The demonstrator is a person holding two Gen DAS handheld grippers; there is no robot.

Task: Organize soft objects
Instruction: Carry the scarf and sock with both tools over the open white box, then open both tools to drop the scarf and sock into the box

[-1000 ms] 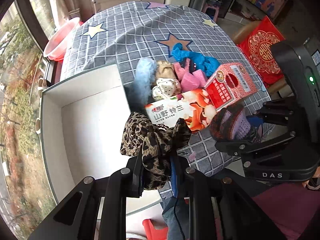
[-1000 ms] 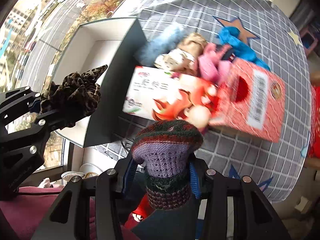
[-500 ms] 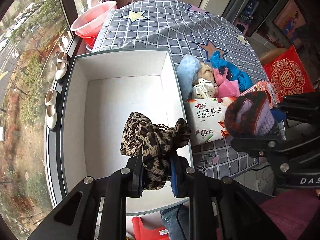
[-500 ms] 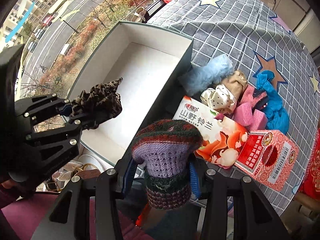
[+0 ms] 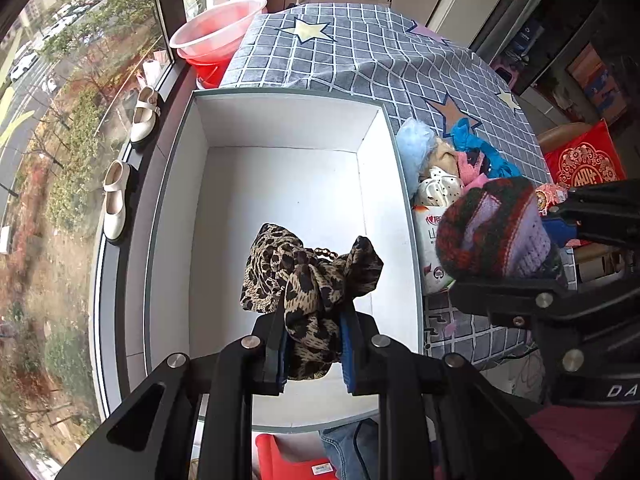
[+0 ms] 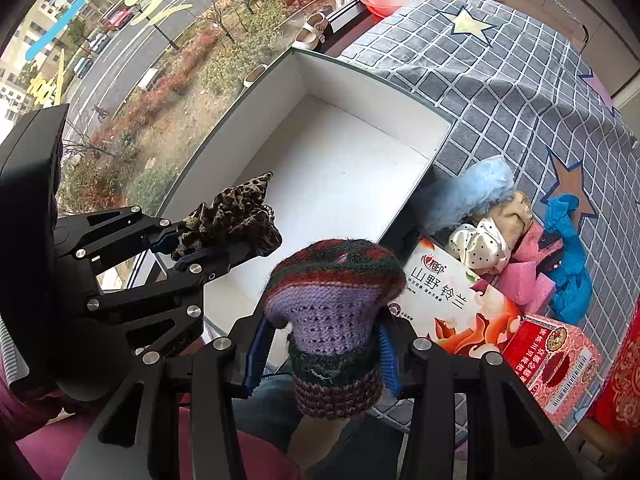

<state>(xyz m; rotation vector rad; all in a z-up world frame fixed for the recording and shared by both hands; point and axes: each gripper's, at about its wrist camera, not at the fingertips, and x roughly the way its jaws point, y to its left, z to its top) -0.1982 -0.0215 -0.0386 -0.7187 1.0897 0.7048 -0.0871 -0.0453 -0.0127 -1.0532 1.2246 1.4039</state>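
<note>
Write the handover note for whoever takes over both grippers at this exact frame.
Left gripper: shut on the leopard scrunchie, held above the white box.
Right gripper: shut on the knitted piece, near the box's near corner.
Nothing lies in the box.
Left to do: release both into the box, then fetch the soft pile on the checked tablecloth, beside the two cartons.

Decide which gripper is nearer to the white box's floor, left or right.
Left. The left gripper holds the leopard scrunchie directly over the white box. The right gripper, clamping the knitted piece, hangs outside the box's near corner.
</note>
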